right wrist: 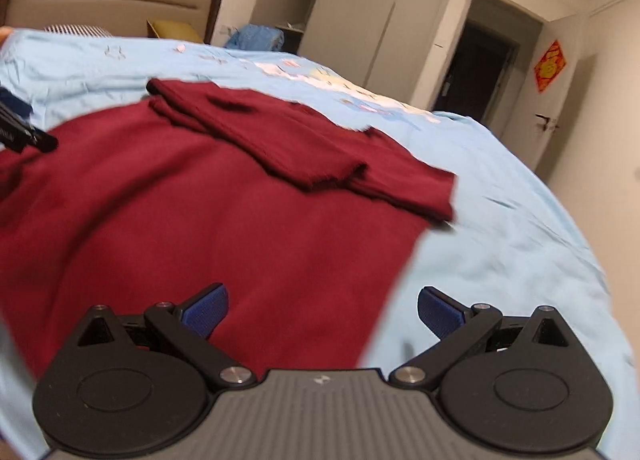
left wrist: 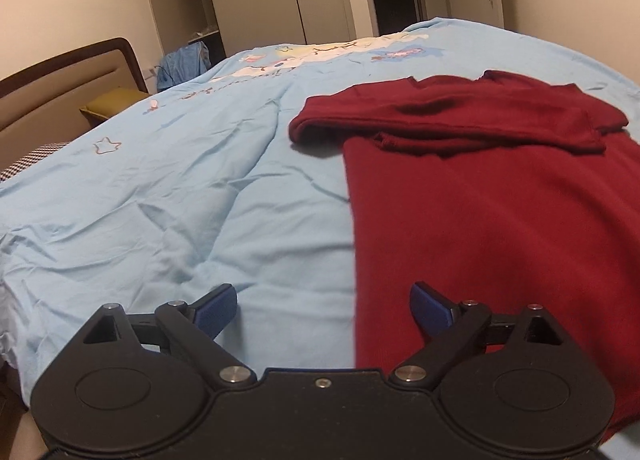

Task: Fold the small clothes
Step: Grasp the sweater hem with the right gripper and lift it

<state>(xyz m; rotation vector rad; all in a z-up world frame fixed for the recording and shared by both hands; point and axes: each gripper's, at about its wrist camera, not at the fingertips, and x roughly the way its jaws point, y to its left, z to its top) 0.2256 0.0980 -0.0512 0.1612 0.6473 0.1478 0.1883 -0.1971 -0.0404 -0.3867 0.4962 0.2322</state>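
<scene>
Bedroom scene: pale blue bedspread (left wrist: 160,195) under a dark red garment (left wrist: 500,211), sleeves folded across its far end. Your left gripper (left wrist: 323,306) — jaws wide, empty — hovers over the garment's left edge; your right gripper (right wrist: 323,310), equally wide, straddles its right edge.

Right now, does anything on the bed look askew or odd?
Nothing is spilled or damaged. The red garment lies flat on the blue bedspread, sleeves folded across its top. The only untidiness is background: a wardrobe door stands open.
</scene>
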